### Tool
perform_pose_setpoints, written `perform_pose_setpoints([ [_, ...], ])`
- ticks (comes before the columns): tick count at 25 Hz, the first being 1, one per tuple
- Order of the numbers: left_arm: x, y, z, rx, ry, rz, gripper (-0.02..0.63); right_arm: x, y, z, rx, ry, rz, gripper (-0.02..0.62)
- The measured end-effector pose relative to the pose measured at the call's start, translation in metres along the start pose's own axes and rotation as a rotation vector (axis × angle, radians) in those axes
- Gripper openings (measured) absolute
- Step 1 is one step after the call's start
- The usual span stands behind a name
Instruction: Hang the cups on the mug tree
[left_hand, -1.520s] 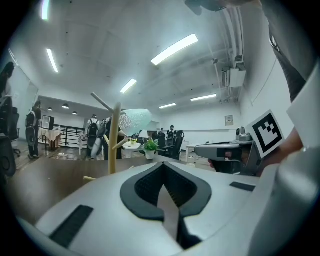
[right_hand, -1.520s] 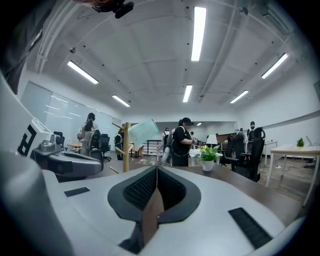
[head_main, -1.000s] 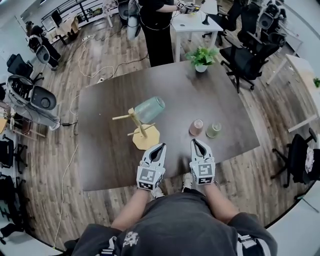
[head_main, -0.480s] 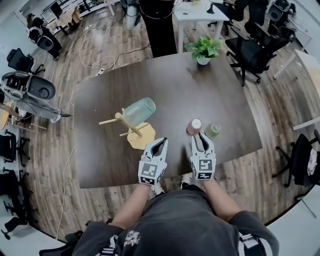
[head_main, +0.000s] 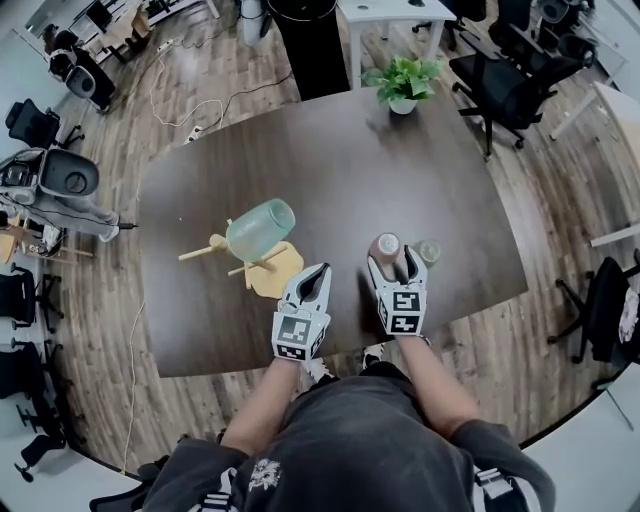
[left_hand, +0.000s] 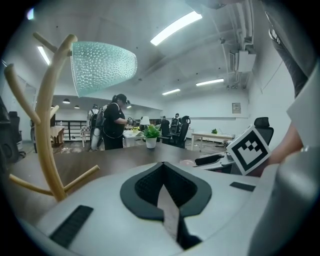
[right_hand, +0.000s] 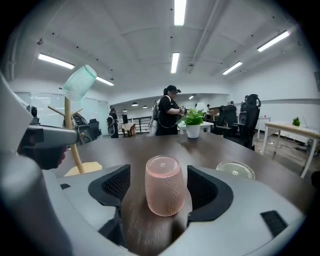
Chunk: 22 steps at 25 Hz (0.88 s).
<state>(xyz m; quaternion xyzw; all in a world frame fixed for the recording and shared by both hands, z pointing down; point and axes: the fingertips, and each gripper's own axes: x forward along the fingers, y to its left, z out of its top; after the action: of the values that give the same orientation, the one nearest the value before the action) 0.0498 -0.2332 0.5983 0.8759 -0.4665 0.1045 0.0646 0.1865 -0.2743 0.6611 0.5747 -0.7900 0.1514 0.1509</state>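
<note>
A wooden mug tree (head_main: 276, 274) stands left of centre on the dark table (head_main: 330, 160), with a teal cup (head_main: 260, 228) hanging upside down on a peg. A pink cup (head_main: 386, 244) stands upside down near the front edge, and a green cup (head_main: 429, 250) is just to its right. My right gripper (head_main: 393, 263) has just been opening. Its jaws now stand either side of the pink cup (right_hand: 168, 185) without pressing it. My left gripper (head_main: 320, 272) is shut and empty, just right of the tree's base. In the left gripper view the mug tree (left_hand: 47, 135) and the teal cup (left_hand: 102, 65) loom at left.
A potted plant (head_main: 402, 82) sits at the table's far edge. A person (head_main: 305, 45) stands beyond the table by a white desk. Office chairs (head_main: 505, 85) ring the right side. The table's front edge runs just under my hands.
Both grippers have moved forward over the table. The right gripper's jaws have gone from shut to open and now flank the pink cup. The left gripper has come nearer the tree's base.
</note>
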Motion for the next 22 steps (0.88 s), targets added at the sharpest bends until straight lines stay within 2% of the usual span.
perform_pose_setpoints([
  [4,-0.001,0.001,-0.004,-0.013,0.014,-0.002,0.008,0.015,-0.004,-0.008,-0.006,0.026,-0.026,0.365],
  [12,0.000,0.001,-0.010,-0.017,0.035,0.008,0.006,0.036,-0.009,-0.017,-0.039,0.077,-0.020,0.364],
  [13,0.000,0.001,-0.010,-0.017,0.035,0.007,0.006,0.036,-0.009,-0.018,-0.047,0.078,-0.019,0.331],
  [22,-0.008,0.000,-0.017,-0.024,0.032,-0.006,0.006,0.024,0.004,-0.008,-0.046,0.018,0.017,0.325],
])
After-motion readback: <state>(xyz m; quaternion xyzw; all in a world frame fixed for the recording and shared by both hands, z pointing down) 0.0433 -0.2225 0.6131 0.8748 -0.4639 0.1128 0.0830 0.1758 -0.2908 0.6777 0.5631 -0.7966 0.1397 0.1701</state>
